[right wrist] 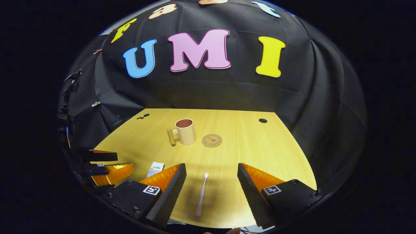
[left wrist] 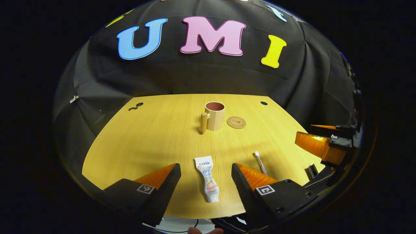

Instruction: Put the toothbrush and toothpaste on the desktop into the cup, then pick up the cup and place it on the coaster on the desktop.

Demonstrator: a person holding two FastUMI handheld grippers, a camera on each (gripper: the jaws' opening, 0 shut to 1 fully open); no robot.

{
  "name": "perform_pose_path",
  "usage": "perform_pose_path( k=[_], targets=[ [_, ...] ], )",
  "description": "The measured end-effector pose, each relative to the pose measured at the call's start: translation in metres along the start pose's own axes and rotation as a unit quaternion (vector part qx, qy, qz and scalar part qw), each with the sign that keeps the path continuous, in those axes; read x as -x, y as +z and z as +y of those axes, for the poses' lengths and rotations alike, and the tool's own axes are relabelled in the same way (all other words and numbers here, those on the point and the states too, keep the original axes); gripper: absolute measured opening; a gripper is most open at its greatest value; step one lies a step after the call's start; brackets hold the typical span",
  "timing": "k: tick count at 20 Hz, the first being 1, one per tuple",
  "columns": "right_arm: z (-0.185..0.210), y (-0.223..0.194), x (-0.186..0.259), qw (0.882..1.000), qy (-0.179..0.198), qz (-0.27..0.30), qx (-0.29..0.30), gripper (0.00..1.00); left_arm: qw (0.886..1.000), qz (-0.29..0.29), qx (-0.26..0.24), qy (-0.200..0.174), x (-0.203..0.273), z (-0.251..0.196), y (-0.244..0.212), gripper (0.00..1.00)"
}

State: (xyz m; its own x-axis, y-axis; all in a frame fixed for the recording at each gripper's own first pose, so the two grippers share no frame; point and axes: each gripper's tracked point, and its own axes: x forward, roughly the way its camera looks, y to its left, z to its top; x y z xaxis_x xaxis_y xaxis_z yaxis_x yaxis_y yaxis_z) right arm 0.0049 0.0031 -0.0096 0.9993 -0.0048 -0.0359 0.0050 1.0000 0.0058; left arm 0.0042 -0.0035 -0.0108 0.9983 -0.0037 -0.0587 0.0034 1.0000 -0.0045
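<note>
The left gripper (left wrist: 206, 177) hangs above the near edge of the wooden desktop (left wrist: 156, 139) with its fingers spread wide, the toothpaste tube (left wrist: 207, 178) lying flat on the wood between them, cap end toward the camera. The right gripper (right wrist: 211, 178) is likewise spread, with the pink toothbrush (right wrist: 201, 195) lying lengthwise between its fingers, head pointing away. Neither holds anything. Farther back stands the beige cup (left wrist: 214, 116), upright, its peg-like handle on the left, and just beside it on the right lies the round coaster (left wrist: 236, 122), apart from the cup.

The risks sit mostly in the pickups. Both items lie flat and low, so fingers closing too high would likely slide over them, and the slim toothbrush could roll or skid toward the near edge. The soft tube may buckle if pinched at its middle. The cup mouth looks narrow, so a tilted drop could tip the cup or leave an item hanging out. The two grippers work close together and may collide.
</note>
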Motion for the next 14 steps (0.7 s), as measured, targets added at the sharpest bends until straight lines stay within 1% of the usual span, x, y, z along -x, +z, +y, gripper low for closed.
perform_pose_path(
  k=[3,7,13,14],
  targets=[
    [0.001,-0.01,-0.004,1.0,0.003,0.018,-0.005,0.97,0.999,0.037,0.007,-0.006,-0.018,-0.002,-0.014,0.97],
    [-0.002,-0.027,-0.005,0.999,0.006,0.048,-0.015,0.98,0.996,0.09,0.014,0.0,-0.046,-0.003,-0.04,0.96],
    [0.001,-0.057,-0.005,0.995,0.016,0.096,-0.019,0.98,0.989,0.147,0.019,0.009,-0.087,-0.003,-0.066,0.91],
    [0.001,-0.06,-0.007,0.994,0.017,0.102,-0.021,0.98,0.988,0.155,0.02,0.012,-0.09,-0.002,-0.07,0.88]
  ],
)
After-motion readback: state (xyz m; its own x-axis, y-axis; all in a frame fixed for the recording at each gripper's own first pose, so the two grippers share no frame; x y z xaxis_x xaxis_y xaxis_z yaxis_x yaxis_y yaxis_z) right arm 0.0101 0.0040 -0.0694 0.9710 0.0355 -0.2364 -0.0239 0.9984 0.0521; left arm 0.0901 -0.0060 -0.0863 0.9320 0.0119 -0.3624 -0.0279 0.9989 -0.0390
